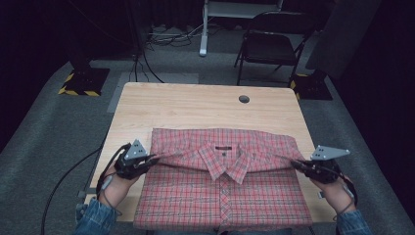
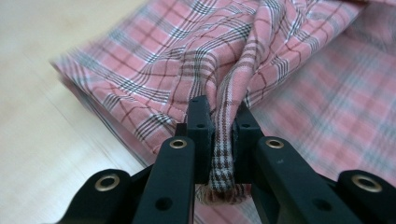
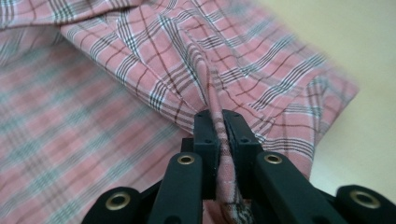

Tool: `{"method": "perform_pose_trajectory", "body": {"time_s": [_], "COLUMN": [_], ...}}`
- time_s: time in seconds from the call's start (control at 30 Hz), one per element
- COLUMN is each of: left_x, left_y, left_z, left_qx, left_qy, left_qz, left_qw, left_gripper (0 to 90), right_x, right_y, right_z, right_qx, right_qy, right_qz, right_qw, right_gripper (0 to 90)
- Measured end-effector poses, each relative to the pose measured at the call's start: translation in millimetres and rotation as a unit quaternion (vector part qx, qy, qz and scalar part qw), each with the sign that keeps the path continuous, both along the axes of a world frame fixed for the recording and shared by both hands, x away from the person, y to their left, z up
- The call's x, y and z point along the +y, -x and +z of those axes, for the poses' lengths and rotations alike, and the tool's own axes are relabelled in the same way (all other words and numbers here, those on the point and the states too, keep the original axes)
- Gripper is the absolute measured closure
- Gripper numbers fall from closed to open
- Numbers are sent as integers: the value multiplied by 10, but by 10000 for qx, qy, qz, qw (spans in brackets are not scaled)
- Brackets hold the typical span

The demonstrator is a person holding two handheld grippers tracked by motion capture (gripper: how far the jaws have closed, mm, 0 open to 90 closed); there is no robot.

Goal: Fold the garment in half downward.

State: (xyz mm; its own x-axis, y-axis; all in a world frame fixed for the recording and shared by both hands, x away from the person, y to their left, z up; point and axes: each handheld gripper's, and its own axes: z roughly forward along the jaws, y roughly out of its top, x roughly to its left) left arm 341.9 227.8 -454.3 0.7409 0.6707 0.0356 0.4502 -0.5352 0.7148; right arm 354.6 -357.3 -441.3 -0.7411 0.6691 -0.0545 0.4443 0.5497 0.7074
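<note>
In the left gripper view, the left gripper (image 2: 223,122) is clamped on a pinched ridge of the shirt (image 2: 280,84); the cloth stands squeezed between the two black jaws, and its frayed edge pokes out below them. From that pinch the plaid fabric rises in a taut fold, while the rest of the shirt lies flat on the pale table (image 2: 42,116) to the side.

In the right gripper view, the right gripper (image 3: 221,122) is likewise closed tight on a thin fold of the shirt (image 3: 140,56), with a narrow strip of cloth pressed between its jaws and creases fanning away from it. The table (image 3: 355,42) shows beyond the shirt's edge.

From the high view, the person's forearms in denim sleeves come in at the bottom corners. The left gripper (image 1: 155,159) grips the shirt's left edge and the right gripper (image 1: 295,164) its right edge, about level with the collar. The shirt (image 1: 225,196) lies buttoned, front up, on the near half of the table (image 1: 195,103), its hem at the near edge. The far half of the wood is bare apart from a round hole (image 1: 243,99). Past the table, a folding chair (image 1: 271,46) stands on grey floor.
</note>
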Motion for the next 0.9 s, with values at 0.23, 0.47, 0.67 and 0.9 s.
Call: {"method": "perform_pose_trajectory", "body": {"time_s": [0.23, 0.47, 0.67, 0.9], "left_x": [5, -13, 12, 26], "left_y": [-30, -132, -311, -626], "left_z": [-336, -361, -384, -374], "left_qx": [405, 248, 128, 72], "left_qy": [-65, -137, -113, -250], "left_qz": [173, 274, 438, 630], "left_qw": [9990, 9992, 9989, 9977], "left_gripper": [813, 811, 808, 807], "right_x": [36, 40, 81, 185], "right_y": [66, -69, -307, -564], "right_z": [-387, -475, -499, -490], "right_qx": [405, 279, 182, 139], "right_qy": [179, 126, 35, 141], "right_qz": [-21, -104, -233, -354], "right_qw": [9990, 9995, 9996, 9992], "right_gripper": [846, 845, 844, 843]}}
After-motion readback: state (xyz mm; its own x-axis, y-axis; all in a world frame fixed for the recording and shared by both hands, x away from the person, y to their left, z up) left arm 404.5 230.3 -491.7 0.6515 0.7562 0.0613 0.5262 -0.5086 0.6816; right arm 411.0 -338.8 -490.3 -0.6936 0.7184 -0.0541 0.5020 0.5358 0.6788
